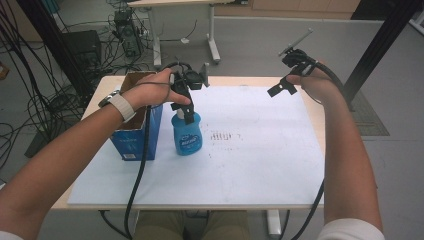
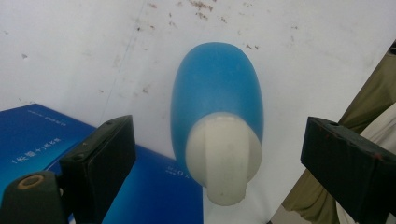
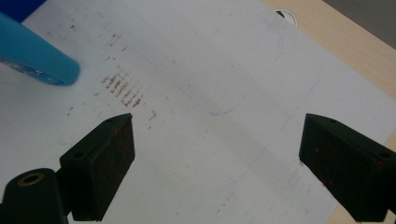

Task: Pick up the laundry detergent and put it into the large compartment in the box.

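Blue plastic bottle [image 1: 187,135] with a white cap [image 2: 224,158] stands upright on the white sheet [image 1: 250,165] that covers the table, just to the right of the blue cardboard box [image 1: 134,140], whose top is open. Over it hangs the left gripper [image 1: 183,102], its jaws apart and set to either side of the cap without touching it, as the left gripper view makes plain. To take the bottle well, I would judge that the gripper should come straight down until the pads [image 2: 105,163] flank the cap or the neck just below it, centred so both pads meet it together, then close gently; a skewed grip could tip the bottle toward the box. Well apart, over the far right corner of the sheet, the right gripper [image 1: 281,89] waits with jaws spread wide and nothing between them
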Demonstrator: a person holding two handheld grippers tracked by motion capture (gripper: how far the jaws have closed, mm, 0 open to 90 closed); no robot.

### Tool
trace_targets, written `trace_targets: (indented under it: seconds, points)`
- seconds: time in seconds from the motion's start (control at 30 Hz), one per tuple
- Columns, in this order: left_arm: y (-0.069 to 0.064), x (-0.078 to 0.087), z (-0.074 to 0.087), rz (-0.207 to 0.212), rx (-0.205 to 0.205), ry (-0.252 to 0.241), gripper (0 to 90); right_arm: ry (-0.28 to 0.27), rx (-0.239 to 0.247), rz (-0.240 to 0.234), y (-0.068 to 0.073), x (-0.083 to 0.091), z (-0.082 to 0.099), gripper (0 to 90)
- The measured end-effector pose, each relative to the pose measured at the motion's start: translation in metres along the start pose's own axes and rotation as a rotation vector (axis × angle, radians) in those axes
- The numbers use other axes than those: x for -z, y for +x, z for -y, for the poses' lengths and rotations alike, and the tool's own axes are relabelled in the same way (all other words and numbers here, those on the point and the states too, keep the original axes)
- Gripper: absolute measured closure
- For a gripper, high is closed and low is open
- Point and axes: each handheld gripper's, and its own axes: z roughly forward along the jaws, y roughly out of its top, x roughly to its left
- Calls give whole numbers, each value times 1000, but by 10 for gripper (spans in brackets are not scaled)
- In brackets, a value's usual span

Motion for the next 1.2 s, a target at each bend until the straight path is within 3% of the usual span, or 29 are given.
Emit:
trace_targets:
  seconds: [1.2]
  points:
    - [2,0,3,1,0,-14,110,1,1,-2,0,-1,-1,104]
